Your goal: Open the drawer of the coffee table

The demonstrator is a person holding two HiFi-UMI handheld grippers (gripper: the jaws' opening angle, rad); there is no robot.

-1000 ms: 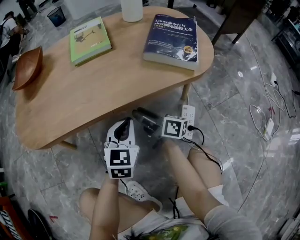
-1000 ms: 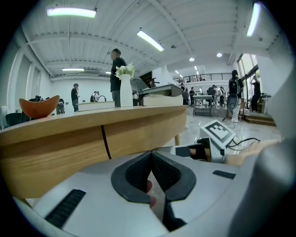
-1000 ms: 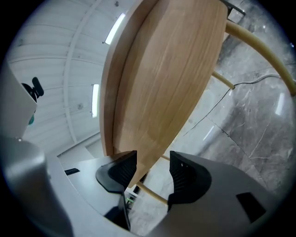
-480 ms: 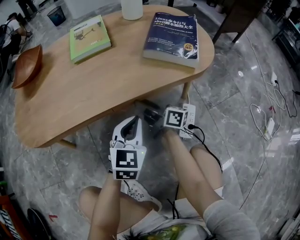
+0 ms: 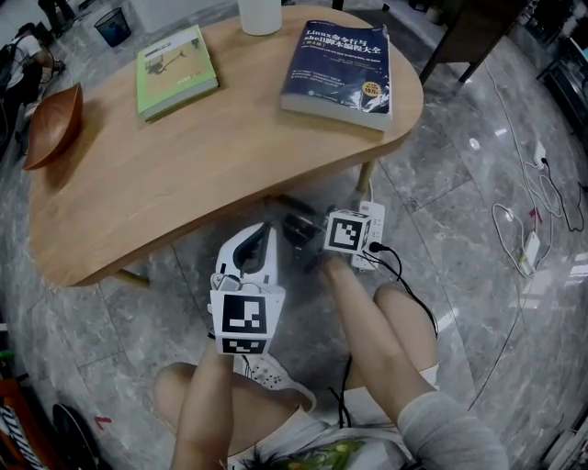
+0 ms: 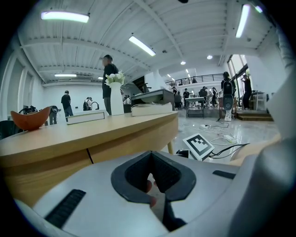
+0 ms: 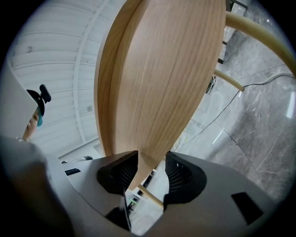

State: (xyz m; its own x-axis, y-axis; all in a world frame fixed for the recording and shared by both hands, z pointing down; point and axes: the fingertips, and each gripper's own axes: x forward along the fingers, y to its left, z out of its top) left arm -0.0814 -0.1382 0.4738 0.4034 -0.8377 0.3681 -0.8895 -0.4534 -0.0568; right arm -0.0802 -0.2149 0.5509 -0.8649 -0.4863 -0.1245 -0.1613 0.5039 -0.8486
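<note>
The drawer (image 6: 134, 139) is in the long side of the coffee table (image 5: 184, 174), under the top, on the side near the person's knees. The right gripper (image 5: 294, 222) reaches in under that side. Its two dark pads (image 7: 121, 172) sit one on each side of the drawer's wooden bottom edge and seem to pinch it. The left gripper (image 5: 264, 233) is just beside it, a bit lower and apart from the table. Its jaws are closed together with nothing in them. From above, the table top hides the drawer, so only the left gripper view shows its front. On the table lie a blue book (image 5: 338, 69), a green book (image 5: 176, 69) and a brown bowl (image 5: 53, 128) at the left end. A white vase (image 5: 259, 14) stands at the far edge. A white power strip (image 5: 372, 234) with a black cable lies on the grey stone floor right by the right gripper. More cables (image 5: 524, 229) lie well off to the right. A white shoe (image 5: 271, 376) is under the left gripper. The drawer front is pale wood like the table. It is long, bends with the table's round side, and a thin dark line marks its left end. It looks flat with the table's side, not pulled out.
</note>
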